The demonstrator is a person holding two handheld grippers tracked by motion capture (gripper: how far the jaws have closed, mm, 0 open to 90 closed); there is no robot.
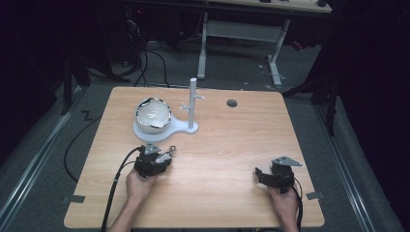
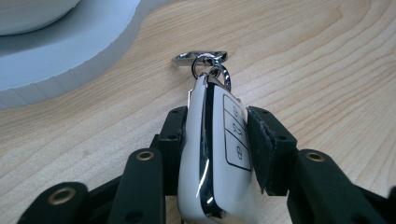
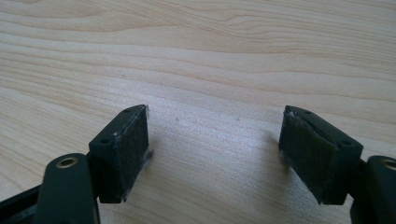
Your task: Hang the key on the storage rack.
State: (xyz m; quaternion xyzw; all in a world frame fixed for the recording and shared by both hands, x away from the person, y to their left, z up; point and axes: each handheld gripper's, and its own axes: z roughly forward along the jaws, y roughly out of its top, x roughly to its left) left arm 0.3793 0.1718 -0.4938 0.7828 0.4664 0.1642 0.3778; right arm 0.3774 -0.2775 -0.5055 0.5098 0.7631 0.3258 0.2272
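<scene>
1. Here the left gripper [image 2: 217, 140] has its jaws closed on the key fob [image 2: 217, 154], both pads against its sides; the fob lies low over the table [image 1: 227, 145], just in front of the stand [image 1: 186, 126].
2. The right gripper [image 3: 215, 140] holds nothing, its jaws wide apart, well to the right of the stand.
3. Risk: the fob is smooth and glossy, so it could slip or twist out when lifted.
4. Risk: the key ring [image 2: 210, 67] and clip [image 2: 187, 58] hang loose and may snag on the stand's base.
5. The fob's near end is cut off by the left gripper view's lower edge; from above the fob is too small to read, and whether it touches the table I cannot tell.
</scene>
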